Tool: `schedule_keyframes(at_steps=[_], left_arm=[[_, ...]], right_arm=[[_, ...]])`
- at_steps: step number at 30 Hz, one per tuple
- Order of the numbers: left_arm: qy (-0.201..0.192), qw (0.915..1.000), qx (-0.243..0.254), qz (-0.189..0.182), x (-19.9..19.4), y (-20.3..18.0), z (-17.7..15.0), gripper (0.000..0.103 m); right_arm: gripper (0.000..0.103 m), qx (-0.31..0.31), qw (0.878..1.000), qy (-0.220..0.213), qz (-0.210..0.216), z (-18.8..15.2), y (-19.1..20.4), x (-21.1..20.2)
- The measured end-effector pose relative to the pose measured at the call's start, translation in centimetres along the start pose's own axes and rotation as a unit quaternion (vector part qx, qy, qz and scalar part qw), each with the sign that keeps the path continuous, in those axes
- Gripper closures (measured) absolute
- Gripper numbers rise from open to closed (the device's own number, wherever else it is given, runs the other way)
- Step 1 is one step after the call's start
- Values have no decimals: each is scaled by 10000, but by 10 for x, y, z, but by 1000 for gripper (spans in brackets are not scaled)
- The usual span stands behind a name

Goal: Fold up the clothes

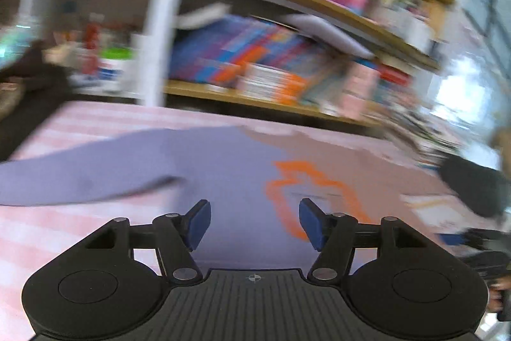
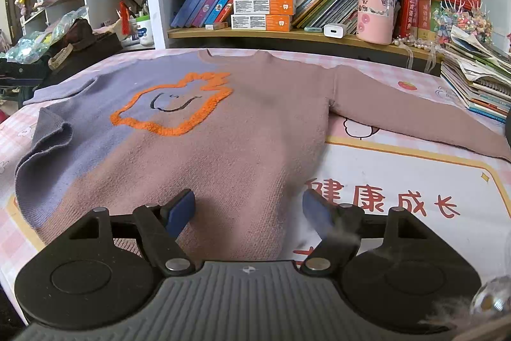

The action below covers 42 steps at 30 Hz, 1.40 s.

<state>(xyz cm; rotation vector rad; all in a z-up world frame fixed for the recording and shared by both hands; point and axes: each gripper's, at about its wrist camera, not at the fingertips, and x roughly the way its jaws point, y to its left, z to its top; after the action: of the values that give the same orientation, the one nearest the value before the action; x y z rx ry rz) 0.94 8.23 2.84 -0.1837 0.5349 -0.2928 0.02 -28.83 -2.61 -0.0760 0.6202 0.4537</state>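
The two-tone knitted sweater, lilac on its left half and dusty pink on its right, with a fuzzy orange outline patch on the chest, lies spread face-up on the desk, which is covered by a pink checked cloth with a printed mat. Its neckline points to the far edge and its hem is near. Both tools are released and hold nothing. The right gripper has its blue fingers spread above the pink hem; the left gripper gapes over the lilac half.

Risks, as I judge them: the left sleeve is already bunched in a loose fold near the left desk edge, so a fold started from there could trap that lump or drag the sleeve off the side. The knit looks thick and soft, so a shallow pinch may catch only the top layer. The long right sleeve runs toward a stack of papers on the right and could snag it when swung over.

The right wrist view is sharp and shows the whole garment, both sleeves and the bookshelf behind. The left wrist view is heavily smeared, showing only the lilac part, some of the orange patch and a dark object at far right that I cannot identify.
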Motion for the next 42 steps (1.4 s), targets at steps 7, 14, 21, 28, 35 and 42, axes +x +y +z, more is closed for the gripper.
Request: schedule_keyframes(at_steps=[7, 14, 21, 28, 35, 42], left_arm=[[447, 9879, 1446, 342, 29, -91, -22, 41], [645, 9690, 1909, 1429, 12, -69, -58, 72], [432, 9823, 431, 1772, -93, -7, -73, 55], [346, 9904, 657, 1166, -100, -26, -76, 35], [259, 9890, 553, 1347, -66, -20, -72, 34], [550, 9806, 302, 1856, -65, 10, -87, 34]], right_arm=[[28, 59, 10000, -21, 64, -1, -2, -1], [27, 274, 9993, -90, 255, -2, -10, -4], [25, 315, 9990, -104, 304, -2, -10, -5], [25, 86, 9999, -24, 137, 0, -3, -2], [24, 9, 10000, 4, 84, -1, -1, -1], [25, 53, 10000, -4, 79, 0, -2, -1]])
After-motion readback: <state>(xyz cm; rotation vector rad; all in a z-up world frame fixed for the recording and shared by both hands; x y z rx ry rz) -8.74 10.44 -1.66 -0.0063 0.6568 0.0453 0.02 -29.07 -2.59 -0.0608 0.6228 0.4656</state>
